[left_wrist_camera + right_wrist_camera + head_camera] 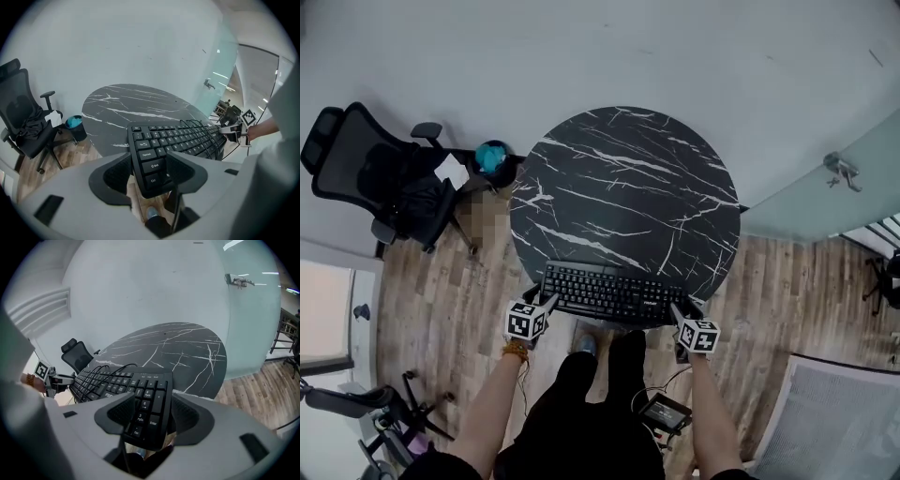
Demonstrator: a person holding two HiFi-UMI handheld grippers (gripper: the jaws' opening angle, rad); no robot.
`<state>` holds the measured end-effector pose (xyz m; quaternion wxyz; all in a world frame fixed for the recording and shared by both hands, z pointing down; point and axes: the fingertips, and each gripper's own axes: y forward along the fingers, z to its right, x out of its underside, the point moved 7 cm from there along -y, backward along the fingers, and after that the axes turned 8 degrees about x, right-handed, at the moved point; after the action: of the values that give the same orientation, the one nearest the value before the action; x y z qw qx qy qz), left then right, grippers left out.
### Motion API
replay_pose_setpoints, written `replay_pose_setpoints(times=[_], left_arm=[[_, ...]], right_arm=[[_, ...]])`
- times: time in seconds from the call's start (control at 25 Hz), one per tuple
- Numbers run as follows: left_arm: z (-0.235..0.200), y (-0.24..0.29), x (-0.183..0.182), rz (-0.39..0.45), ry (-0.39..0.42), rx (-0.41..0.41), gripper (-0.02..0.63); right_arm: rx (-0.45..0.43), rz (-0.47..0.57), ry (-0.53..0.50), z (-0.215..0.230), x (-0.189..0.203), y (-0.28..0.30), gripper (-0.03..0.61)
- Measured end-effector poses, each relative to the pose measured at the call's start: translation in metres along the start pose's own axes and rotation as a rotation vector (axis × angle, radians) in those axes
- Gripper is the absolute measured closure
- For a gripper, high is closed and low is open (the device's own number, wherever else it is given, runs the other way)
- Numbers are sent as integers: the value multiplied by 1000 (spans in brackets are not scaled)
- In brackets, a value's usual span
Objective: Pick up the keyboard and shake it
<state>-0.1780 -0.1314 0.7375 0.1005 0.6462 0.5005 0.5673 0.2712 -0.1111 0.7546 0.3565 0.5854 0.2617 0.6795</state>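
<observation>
A black keyboard (605,292) lies at the near edge of the round black marble table (628,187), its cable looped over the keys. My left gripper (546,302) is at its left end and my right gripper (678,314) at its right end. In the left gripper view the keyboard's (183,138) left end sits between the jaws of the left gripper (147,171), with a gap beside one pad. The right gripper view shows the keyboard's (117,380) number-pad end between the wide jaws of the right gripper (150,416). Both grippers are open.
A black office chair (375,173) and a teal bin (492,157) stand left of the table. A glass partition with a handle (839,169) runs at the right. A small device (666,411) lies on the wooden floor by the person's legs.
</observation>
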Motion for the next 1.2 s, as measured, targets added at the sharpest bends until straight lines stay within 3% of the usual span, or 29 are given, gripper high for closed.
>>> replay_pose_setpoints(times=[0.92,1.12,1.2], left_arm=[[12,-17,29,7,31,-13,382],[11,-23,37,60,-34,-13,380],[10,-25,37,83,-41,-38,351]], right_arm=[[-5,-6,23,-3,35,-22,344],[-40,-3,74,1,42,-26,344],[-47,15,100,2,43,-25,344]])
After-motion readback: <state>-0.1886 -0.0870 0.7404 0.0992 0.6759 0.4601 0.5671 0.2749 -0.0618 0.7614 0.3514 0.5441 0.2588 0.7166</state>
